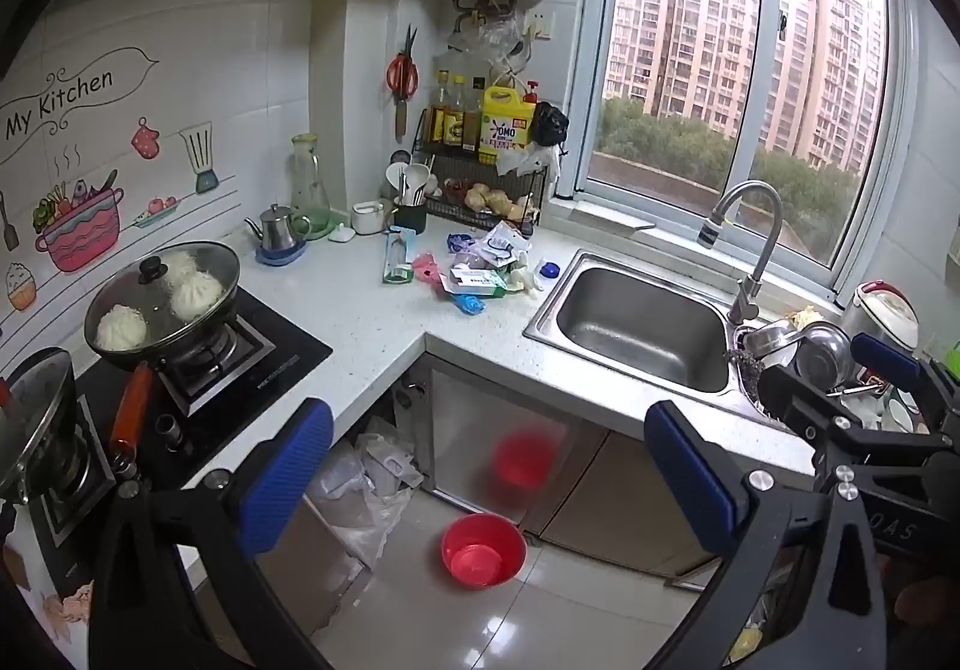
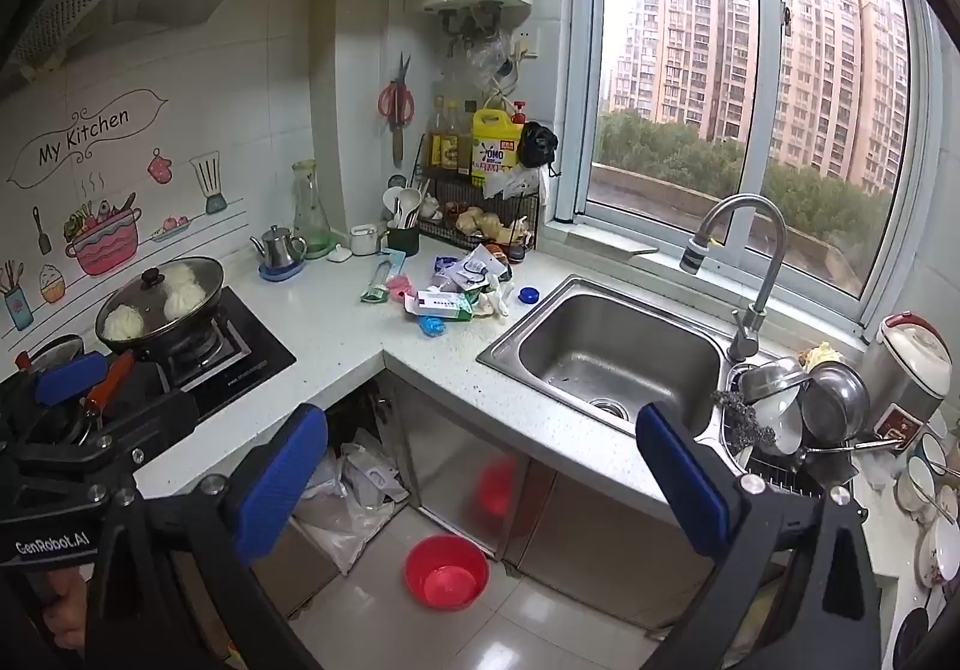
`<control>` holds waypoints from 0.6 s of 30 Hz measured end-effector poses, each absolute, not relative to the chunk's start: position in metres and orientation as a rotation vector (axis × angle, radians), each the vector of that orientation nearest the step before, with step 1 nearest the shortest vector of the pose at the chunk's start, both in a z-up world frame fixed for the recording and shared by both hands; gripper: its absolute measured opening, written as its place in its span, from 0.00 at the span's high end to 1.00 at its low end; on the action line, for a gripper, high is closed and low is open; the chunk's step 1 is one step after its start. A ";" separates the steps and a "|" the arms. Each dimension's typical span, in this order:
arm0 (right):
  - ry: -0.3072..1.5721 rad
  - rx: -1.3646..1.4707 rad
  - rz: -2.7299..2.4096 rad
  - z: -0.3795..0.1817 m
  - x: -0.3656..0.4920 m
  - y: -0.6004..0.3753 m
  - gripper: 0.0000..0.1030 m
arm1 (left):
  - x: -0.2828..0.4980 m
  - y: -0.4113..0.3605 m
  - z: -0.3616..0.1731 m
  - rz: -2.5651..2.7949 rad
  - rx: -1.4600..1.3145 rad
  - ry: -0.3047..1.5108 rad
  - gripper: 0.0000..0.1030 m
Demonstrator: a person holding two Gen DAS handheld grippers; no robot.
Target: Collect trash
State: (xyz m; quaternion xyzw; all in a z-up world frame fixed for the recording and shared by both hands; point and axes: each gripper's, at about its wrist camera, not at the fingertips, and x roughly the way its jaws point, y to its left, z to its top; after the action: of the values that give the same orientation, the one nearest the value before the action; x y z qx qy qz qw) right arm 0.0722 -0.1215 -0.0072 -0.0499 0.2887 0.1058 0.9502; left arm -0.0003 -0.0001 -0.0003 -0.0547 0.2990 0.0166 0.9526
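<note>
A pile of trash [image 1: 480, 268] lies on the white counter's corner, left of the sink: wrappers, a white-green box, pink and blue scraps, a blue cap [image 1: 549, 269]. It also shows in the right wrist view [image 2: 459, 289]. My left gripper [image 1: 489, 481] is open and empty, held well back from the counter above the floor. My right gripper [image 2: 480, 481] is open and empty too, equally far back. The right gripper also shows at the right edge of the left wrist view [image 1: 840, 388]; the left gripper shows at the left edge of the right wrist view [image 2: 78, 400].
A steel sink [image 2: 612, 358] with tap, a dish rack [image 2: 792, 418] and rice cooker to its right. A lidded pan of buns [image 1: 162, 292] sits on the stove. A red basin [image 1: 483, 550] and plastic bags [image 1: 372, 478] lie on the floor below the counter.
</note>
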 end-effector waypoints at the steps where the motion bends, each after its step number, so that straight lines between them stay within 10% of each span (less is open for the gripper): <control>1: 0.590 -0.101 0.216 -0.007 0.072 -0.121 0.00 | -0.001 0.001 -0.001 0.033 -0.111 0.609 0.00; 18: 0.610 -0.101 0.219 -0.010 0.069 -0.114 0.00 | -0.003 0.005 -0.002 0.025 -0.091 0.597 0.00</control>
State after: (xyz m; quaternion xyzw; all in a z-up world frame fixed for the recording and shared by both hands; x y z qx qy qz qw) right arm 0.0691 -0.1145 -0.0105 -0.0494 0.2996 0.1077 0.9467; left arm -0.0031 0.0047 -0.0024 -0.0449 0.2940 0.0124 0.9547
